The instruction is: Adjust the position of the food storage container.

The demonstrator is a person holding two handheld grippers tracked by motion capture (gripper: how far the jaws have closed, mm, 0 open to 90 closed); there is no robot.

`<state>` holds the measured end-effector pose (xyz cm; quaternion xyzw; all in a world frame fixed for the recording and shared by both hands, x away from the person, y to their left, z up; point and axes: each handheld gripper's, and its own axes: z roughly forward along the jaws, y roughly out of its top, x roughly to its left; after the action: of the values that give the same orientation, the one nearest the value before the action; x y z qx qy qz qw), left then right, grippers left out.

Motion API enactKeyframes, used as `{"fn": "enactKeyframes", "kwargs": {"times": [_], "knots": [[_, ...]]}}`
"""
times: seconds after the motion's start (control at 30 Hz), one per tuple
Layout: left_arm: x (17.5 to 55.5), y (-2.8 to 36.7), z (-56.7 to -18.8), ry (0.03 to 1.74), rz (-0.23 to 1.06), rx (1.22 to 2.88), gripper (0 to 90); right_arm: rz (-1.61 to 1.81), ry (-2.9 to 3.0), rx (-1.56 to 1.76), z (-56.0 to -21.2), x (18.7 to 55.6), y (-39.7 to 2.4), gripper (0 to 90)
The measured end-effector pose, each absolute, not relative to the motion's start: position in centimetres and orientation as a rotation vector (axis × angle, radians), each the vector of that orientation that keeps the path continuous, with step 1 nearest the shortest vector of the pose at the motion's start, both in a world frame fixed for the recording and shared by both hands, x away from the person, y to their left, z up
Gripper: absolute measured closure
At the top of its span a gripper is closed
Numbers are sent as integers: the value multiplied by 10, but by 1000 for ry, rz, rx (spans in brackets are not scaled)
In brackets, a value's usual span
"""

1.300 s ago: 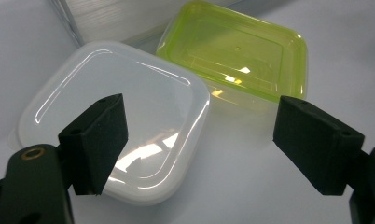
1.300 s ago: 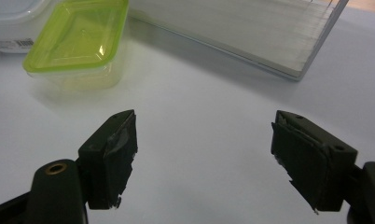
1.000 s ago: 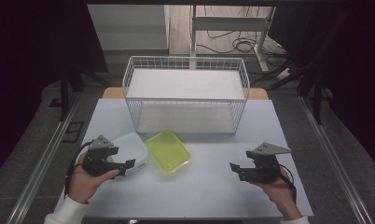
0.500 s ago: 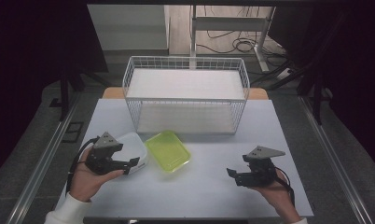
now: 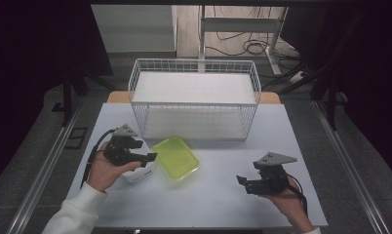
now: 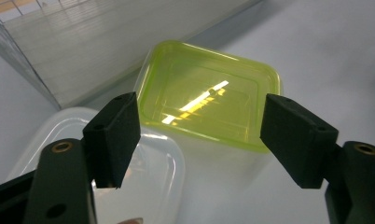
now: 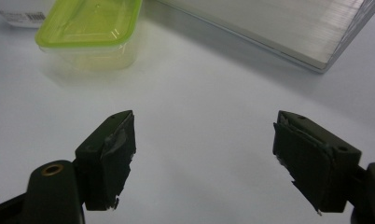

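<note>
A clear box with a lime-green lid [image 5: 175,158] sits on the white table, in front of the wire basket. A clear lidless container [image 5: 135,174] lies just left of it. My left gripper [image 5: 147,158] hovers over that clear container and points right at the green-lidded box. Its jaws have just been closing a little but stand open, and the pads touch nothing. In the left gripper view the green lid [image 6: 209,93] lies beyond my left gripper [image 6: 206,140], and the clear container [image 6: 157,177] is under it. My right gripper [image 5: 243,183] rests open at the front right with nothing between its jaws [image 7: 213,158].
A white wire basket [image 5: 194,104] with a white floor stands at the back middle of the table [image 5: 218,200]. In the right gripper view the green-lidded box [image 7: 92,23] is far off at the top left and the basket [image 7: 279,23] at the top right.
My left gripper has moved right and slightly up, from the table's left side to above the clear container, toward the green-lidded box. The right gripper has stayed in place.
</note>
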<state>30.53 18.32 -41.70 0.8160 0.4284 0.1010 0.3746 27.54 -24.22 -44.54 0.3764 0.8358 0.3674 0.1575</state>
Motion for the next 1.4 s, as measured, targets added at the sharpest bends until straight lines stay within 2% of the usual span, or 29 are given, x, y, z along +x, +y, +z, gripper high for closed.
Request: {"fn": "enactKeyframes", "kwargs": {"times": [0.1,0.13,0.3,0.67,0.73,0.9,1.07,1.17,1.4], "knots": [[313,179,-417,1085,245,2107,343,1043,2394,1076,-446,275,-243,207],[323,177,-417,1083,193,2100,349,1036,2389,1084,-446,274,-244,206],[348,175,-423,1134,190,2132,394,1040,2375,1086,-444,273,-247,207],[383,167,-443,1177,169,2195,429,998,2397,1097,-453,278,-247,207],[389,165,-446,1180,179,2223,476,997,2399,1097,-454,279,-247,207],[398,167,-456,1210,173,2244,709,990,2402,1098,-454,278,-246,207],[404,165,-461,1228,192,2270,857,987,2402,1099,-456,279,-246,206],[407,162,-467,1238,204,2278,895,979,2398,1093,-454,278,-245,207],[408,157,-472,1229,224,2317,900,968,2399,1094,-456,278,-245,203]]}}
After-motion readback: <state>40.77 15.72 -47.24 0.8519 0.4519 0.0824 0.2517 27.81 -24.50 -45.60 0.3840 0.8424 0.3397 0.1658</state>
